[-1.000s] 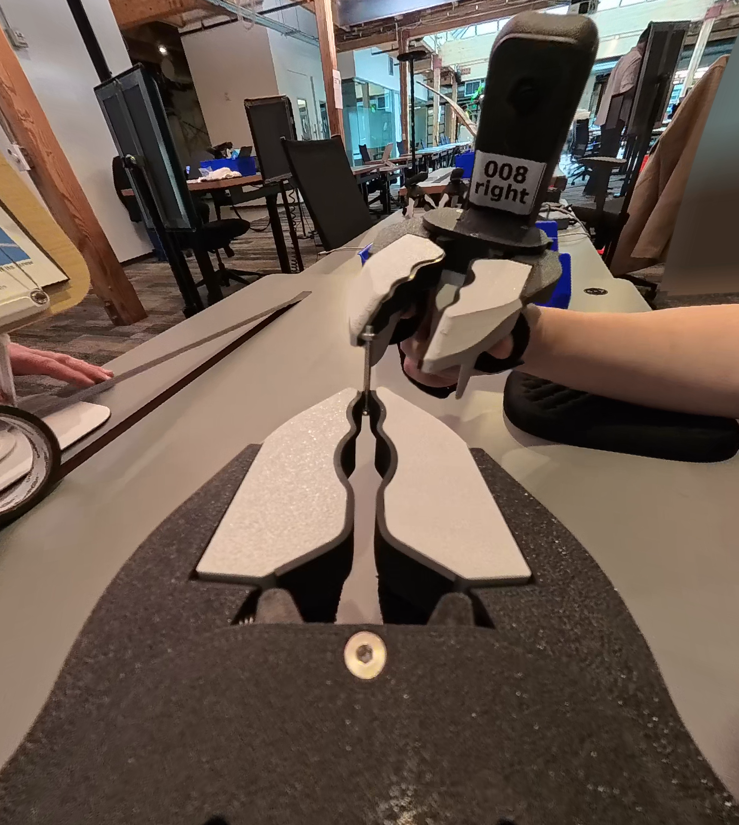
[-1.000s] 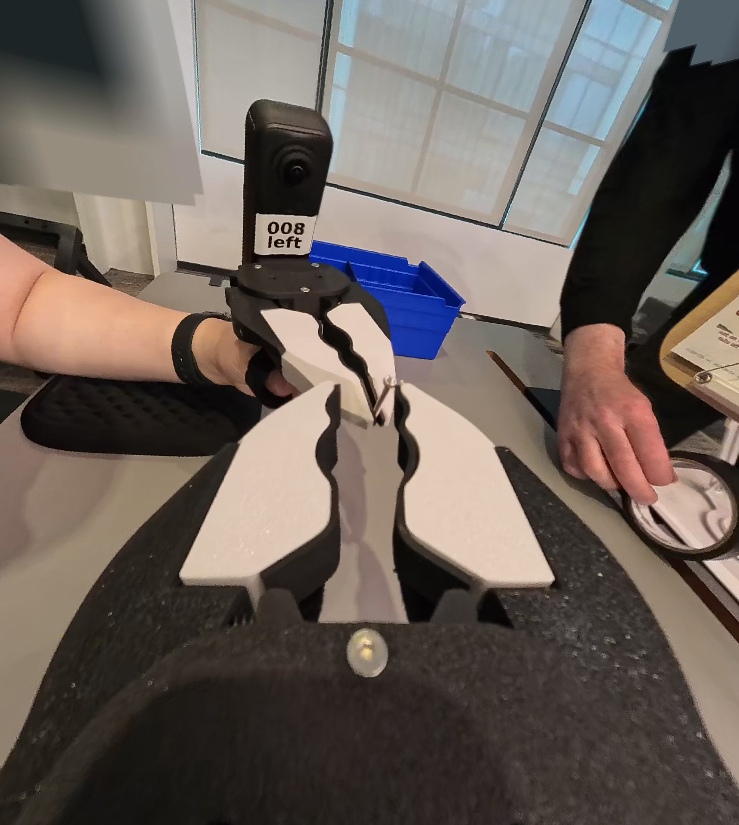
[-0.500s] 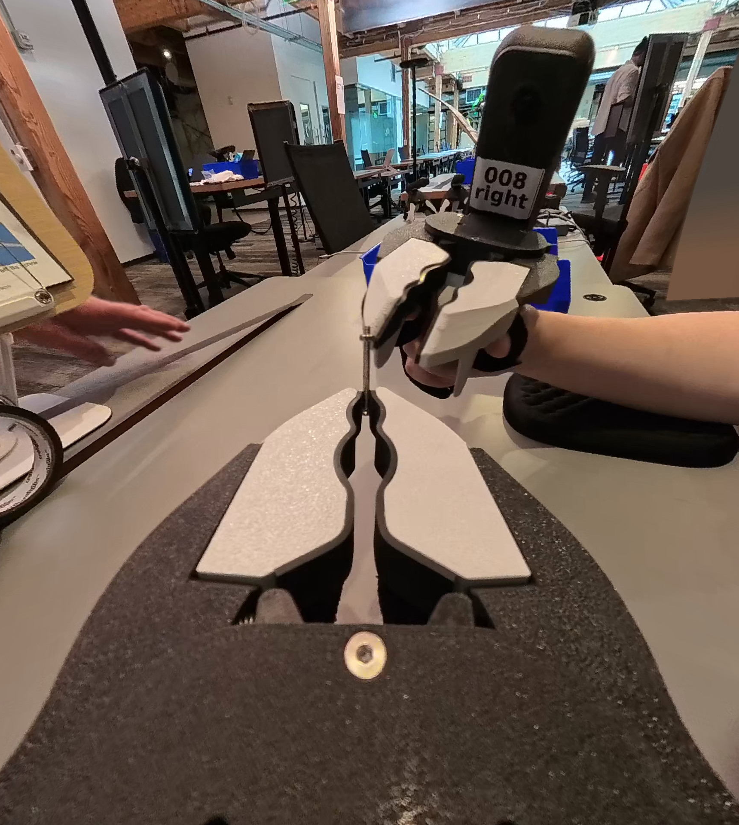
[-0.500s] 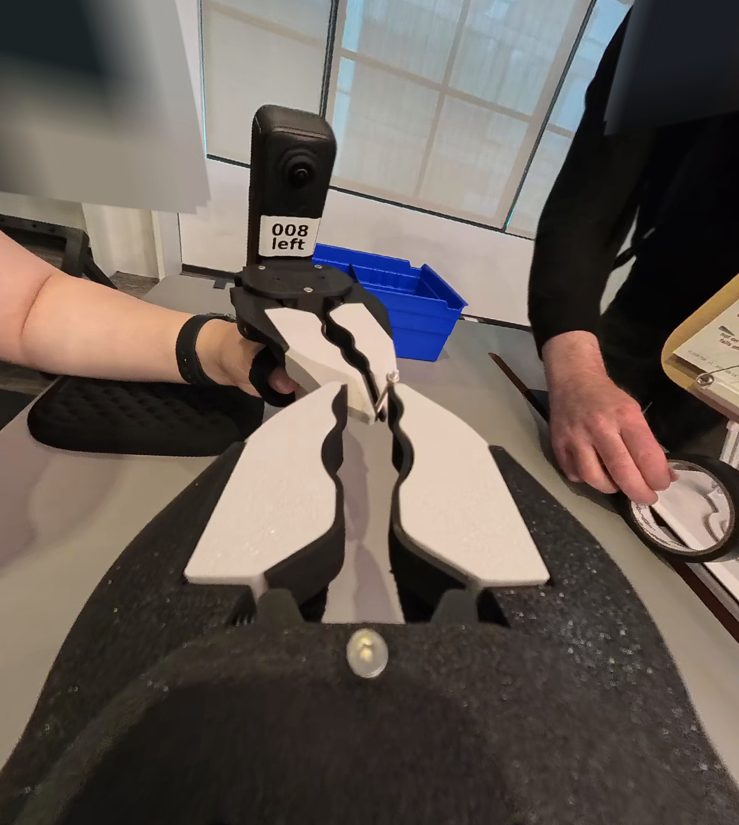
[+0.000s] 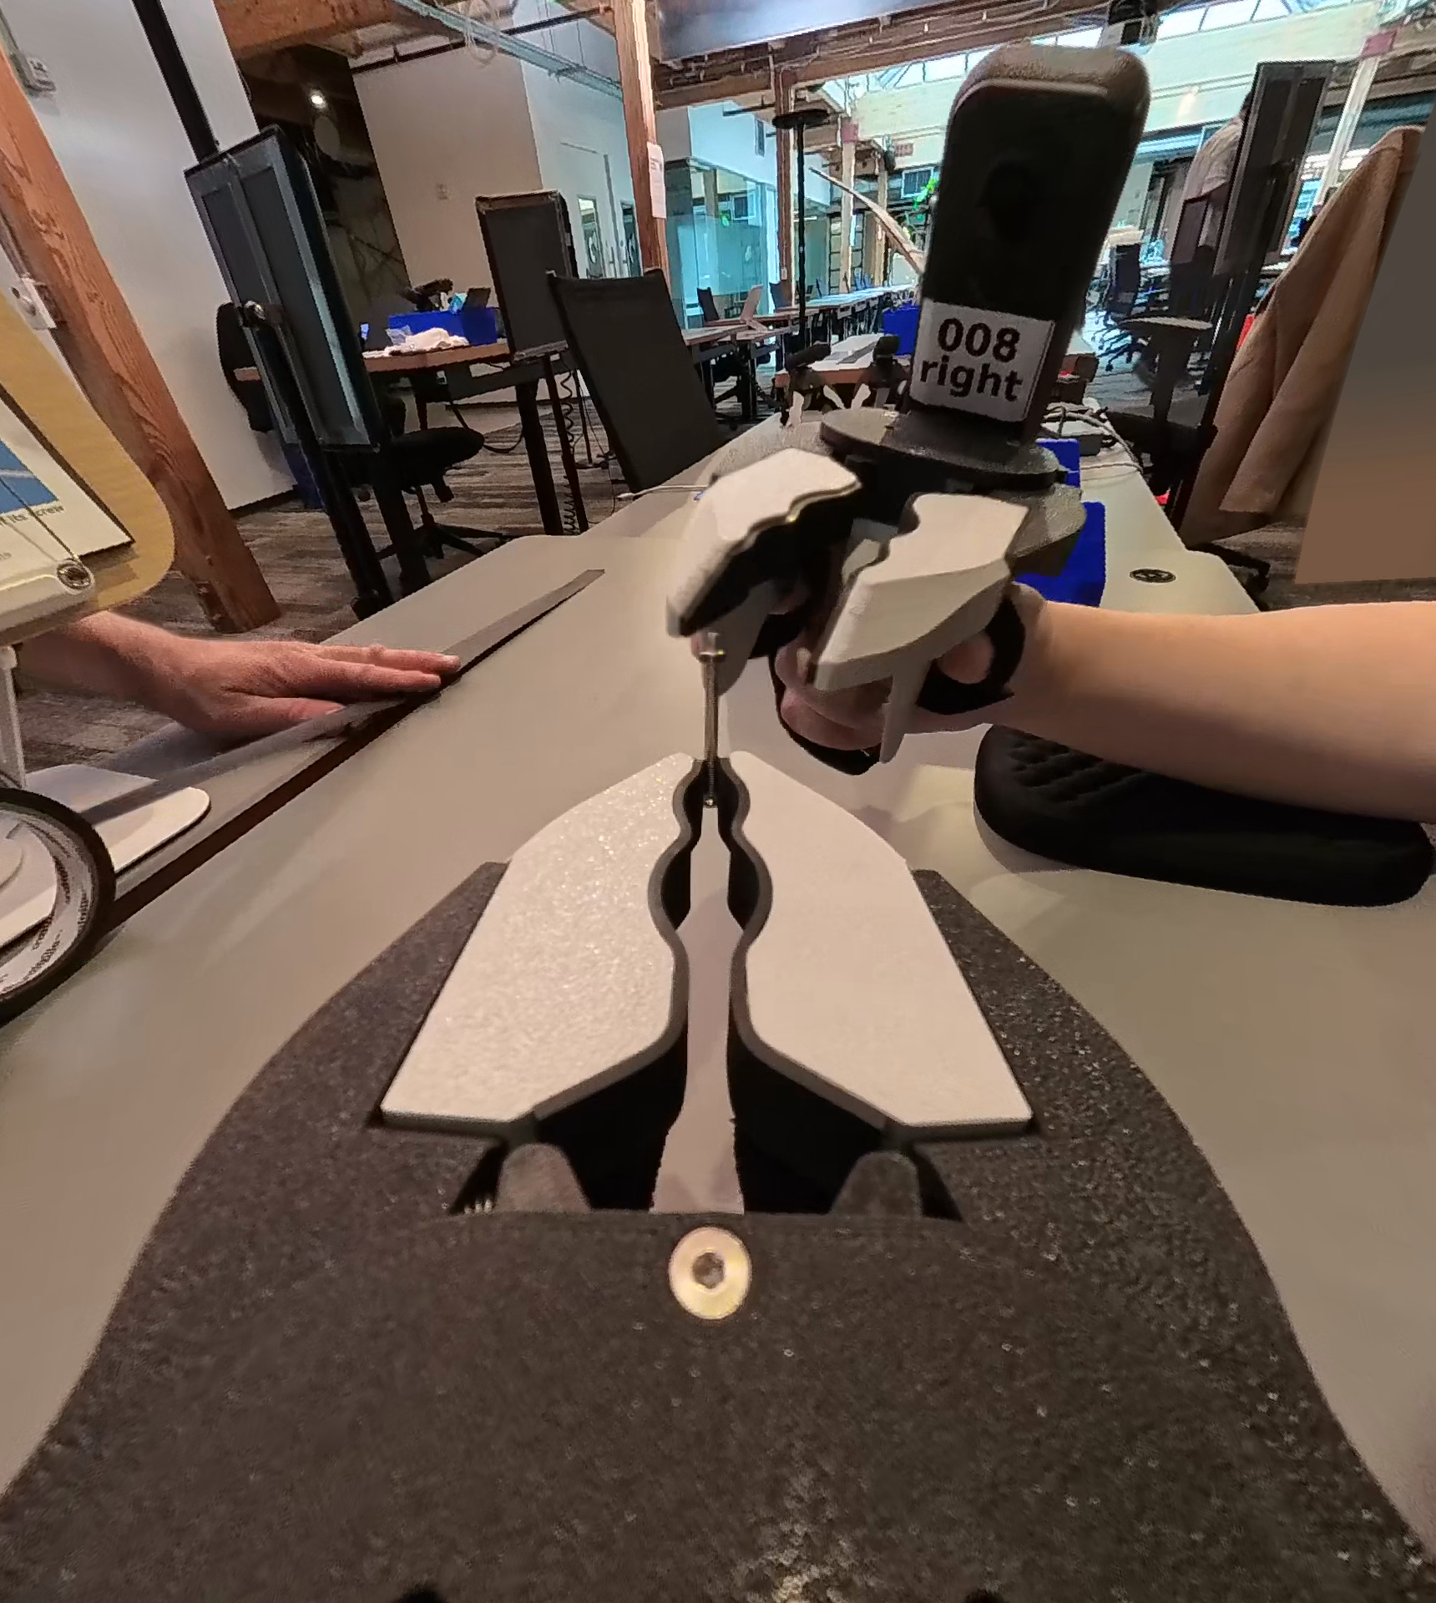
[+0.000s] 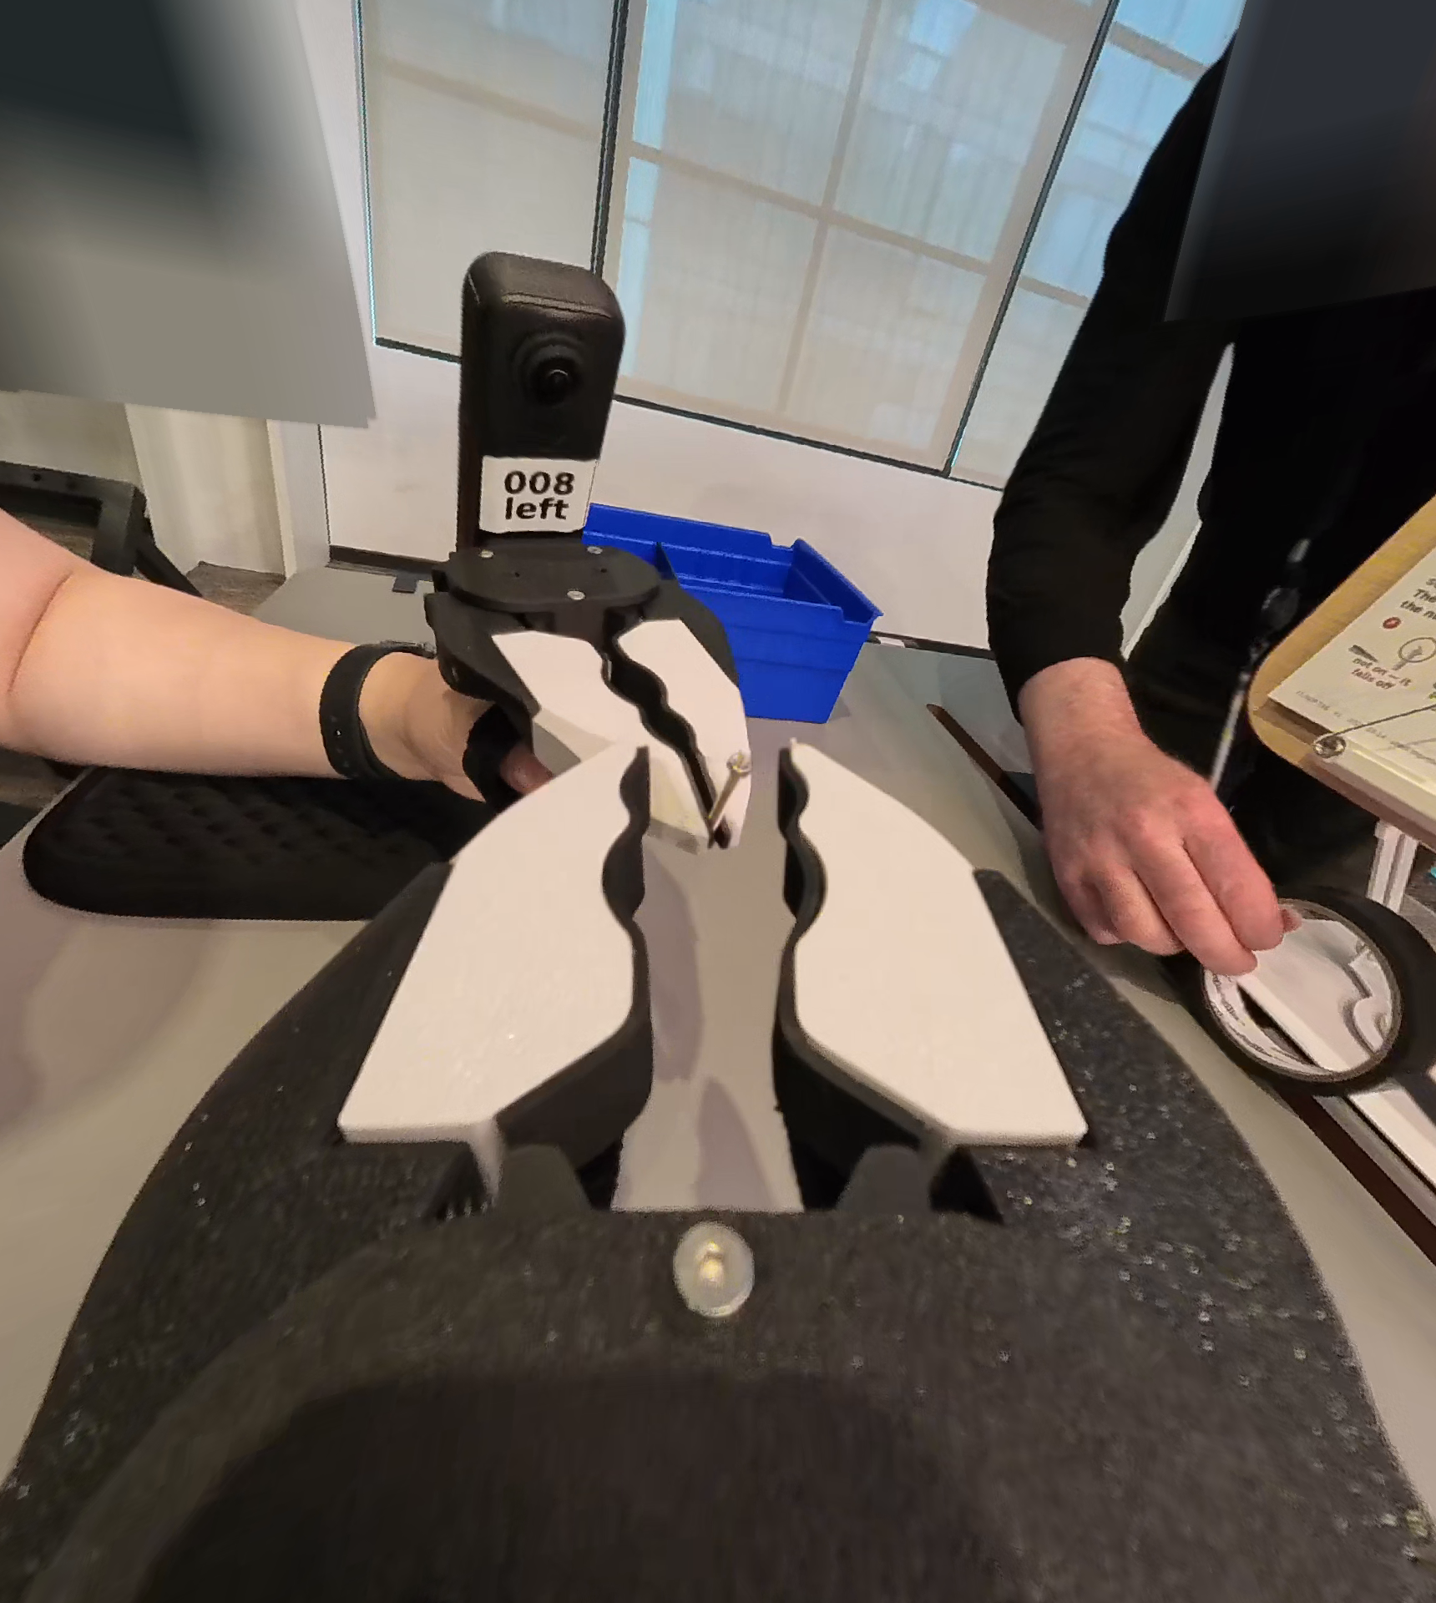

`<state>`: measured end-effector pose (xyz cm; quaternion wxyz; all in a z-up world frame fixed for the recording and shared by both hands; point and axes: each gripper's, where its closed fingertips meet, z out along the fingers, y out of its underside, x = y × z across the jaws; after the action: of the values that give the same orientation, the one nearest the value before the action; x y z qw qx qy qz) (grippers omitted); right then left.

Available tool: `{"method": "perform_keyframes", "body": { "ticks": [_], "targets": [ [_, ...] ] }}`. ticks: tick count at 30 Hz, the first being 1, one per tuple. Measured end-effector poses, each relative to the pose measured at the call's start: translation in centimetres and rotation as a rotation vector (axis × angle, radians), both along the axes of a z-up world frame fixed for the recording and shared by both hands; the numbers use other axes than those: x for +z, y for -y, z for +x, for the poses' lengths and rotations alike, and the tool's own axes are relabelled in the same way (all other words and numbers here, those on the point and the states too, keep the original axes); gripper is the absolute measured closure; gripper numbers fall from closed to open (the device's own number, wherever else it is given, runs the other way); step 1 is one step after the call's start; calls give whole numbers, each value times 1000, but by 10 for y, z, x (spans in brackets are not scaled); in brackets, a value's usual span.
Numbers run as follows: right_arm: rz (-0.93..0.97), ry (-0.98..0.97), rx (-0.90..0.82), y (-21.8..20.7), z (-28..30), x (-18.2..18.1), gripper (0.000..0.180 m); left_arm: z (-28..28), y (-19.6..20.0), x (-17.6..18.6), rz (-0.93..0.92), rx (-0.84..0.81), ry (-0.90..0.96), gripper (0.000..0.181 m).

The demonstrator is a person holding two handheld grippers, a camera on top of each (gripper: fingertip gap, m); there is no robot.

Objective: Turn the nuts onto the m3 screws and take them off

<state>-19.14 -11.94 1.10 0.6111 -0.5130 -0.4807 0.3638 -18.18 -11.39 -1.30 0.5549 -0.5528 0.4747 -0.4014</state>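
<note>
The left hand-held gripper (image 5: 708,768) is clenched on the screw's (image 5: 709,707) lower end, holding it upright at 12 o'clock so the released right hand-held gripper (image 6: 714,759) can work its top; any nut there is too small to make out.

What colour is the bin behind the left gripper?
Blue; the bin shows best in the right wrist view.

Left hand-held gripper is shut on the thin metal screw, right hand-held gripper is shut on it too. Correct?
Only partly. The left hand-held gripper is shut on the thin metal screw, but the right hand-held gripper is open, its fingers standing apart, as the right wrist view shows.
</note>
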Motion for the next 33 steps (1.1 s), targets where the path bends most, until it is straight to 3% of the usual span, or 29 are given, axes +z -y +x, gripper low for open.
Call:
{"method": "perform_keyframes", "body": {
  "ticks": [4,7,12,16,19,27,33],
  "targets": [
    [8,38,13,3,-3,-5,153,-1,-1,1,3,6,1,179],
    [-9,52,46,5,-1,-7,167,-3,-4,3,-6,12,13,179],
    [-4,9,8,1,-2,-2,152,0,0,1,3,-2,0,179],
    [7,48,17,3,-4,-8,153,1,-1,-1,6,1,-9,179],
    [-17,51,40,3,0,-8,165,-1,-2,1,-3,4,5,179],
    [4,44,16,4,-7,-7,151,1,0,-1,3,-4,-9,179],
    [-17,39,25,1,2,-7,164,1,0,0,5,-3,-5,179]
  ]
}}
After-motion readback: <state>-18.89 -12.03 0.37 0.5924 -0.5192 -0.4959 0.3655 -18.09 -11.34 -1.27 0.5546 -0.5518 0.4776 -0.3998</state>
